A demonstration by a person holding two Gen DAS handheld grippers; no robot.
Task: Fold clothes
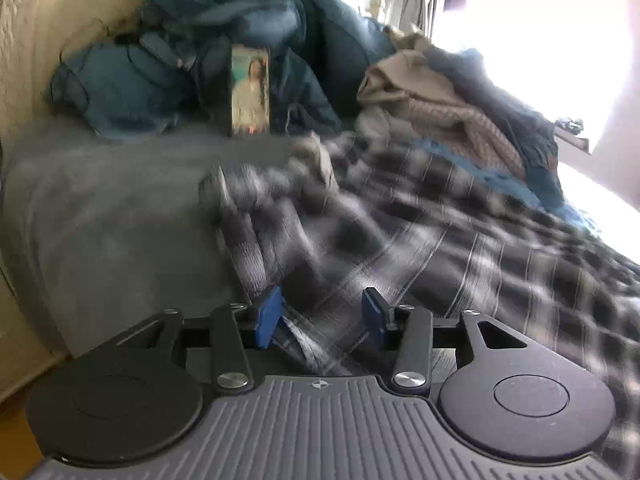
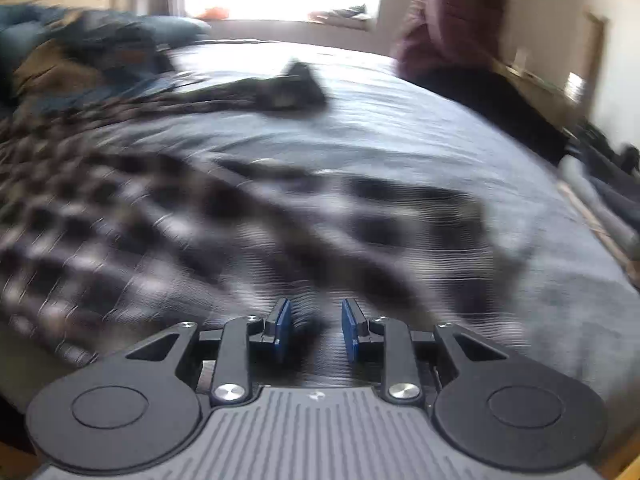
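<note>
Plaid shirt (image 1: 400, 216) lies spread & rumpled on grey bed (image 1: 100, 220), blurred. Left gripper (image 1: 322, 312) and right gripper (image 2: 314, 330) both gape wide w/ cloth between pads, nothing pinched. Looks like grab-the-edge stage; next needs a clean edge pinch.

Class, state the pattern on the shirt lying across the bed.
The shirt is a dark grey-and-white plaid check, clearest in the left wrist view.
</note>
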